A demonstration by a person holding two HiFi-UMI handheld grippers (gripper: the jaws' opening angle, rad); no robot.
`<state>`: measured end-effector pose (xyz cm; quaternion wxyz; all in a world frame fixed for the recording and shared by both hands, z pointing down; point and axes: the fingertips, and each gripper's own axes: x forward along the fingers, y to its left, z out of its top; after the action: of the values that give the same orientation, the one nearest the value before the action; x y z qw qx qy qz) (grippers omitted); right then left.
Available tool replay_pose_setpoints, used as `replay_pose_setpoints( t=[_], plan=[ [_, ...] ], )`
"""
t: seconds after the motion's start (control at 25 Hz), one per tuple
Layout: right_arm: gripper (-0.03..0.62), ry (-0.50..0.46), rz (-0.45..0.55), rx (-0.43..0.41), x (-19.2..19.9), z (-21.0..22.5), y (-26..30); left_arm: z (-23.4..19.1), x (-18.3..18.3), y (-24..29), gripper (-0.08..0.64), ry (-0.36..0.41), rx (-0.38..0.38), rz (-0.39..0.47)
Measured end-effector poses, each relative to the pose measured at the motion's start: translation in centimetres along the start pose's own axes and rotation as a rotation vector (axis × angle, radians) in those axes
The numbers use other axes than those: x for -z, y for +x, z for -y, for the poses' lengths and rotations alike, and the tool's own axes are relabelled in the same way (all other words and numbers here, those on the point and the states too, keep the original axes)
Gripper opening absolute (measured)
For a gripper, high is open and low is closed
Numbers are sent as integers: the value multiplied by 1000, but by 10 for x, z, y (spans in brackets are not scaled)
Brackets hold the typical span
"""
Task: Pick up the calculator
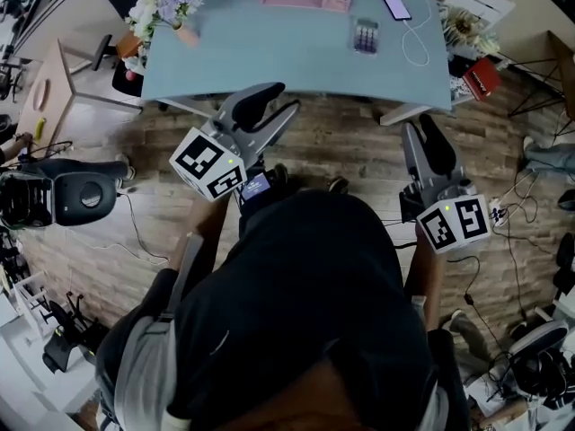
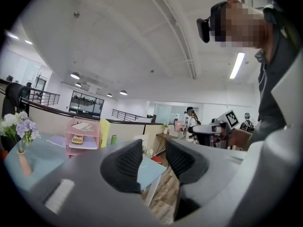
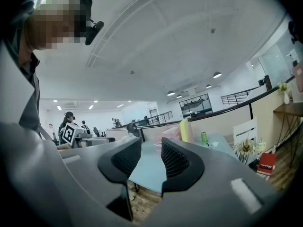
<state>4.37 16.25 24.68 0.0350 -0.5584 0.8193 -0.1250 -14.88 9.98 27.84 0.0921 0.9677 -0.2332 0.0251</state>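
You're in an open office with a plank floor, facing a pale blue counter. The calculator lies flat on the middle shelf of the pink tray at the counter's far edge. It is a small, pale slab with yellowish keys, too small here to read more. Because it sits under an upper shelf, it is probably easier to reach from the front than from above. A phone on a white cable lies toward the far right corner, and a vase of flowers stands at the left edge.

Your left gripper and right gripper both hang over the floor, short of the near edge and aimed at the counter — a ready stance, I'd judge. Each gripper's jaws stand a little apart, with nothing between them.
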Motion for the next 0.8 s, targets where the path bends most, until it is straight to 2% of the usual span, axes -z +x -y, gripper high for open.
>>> replay_pose_setpoints(
  t=[0.4, 0.8],
  plan=[
    [132, 15, -4, -71, -7, 47, -6, 25, 2, 39, 192, 1, -60, -7],
    [132, 58, -3, -66, -3, 80, -10, 33, 3, 63, 192, 4, -70, -43]
  ],
)
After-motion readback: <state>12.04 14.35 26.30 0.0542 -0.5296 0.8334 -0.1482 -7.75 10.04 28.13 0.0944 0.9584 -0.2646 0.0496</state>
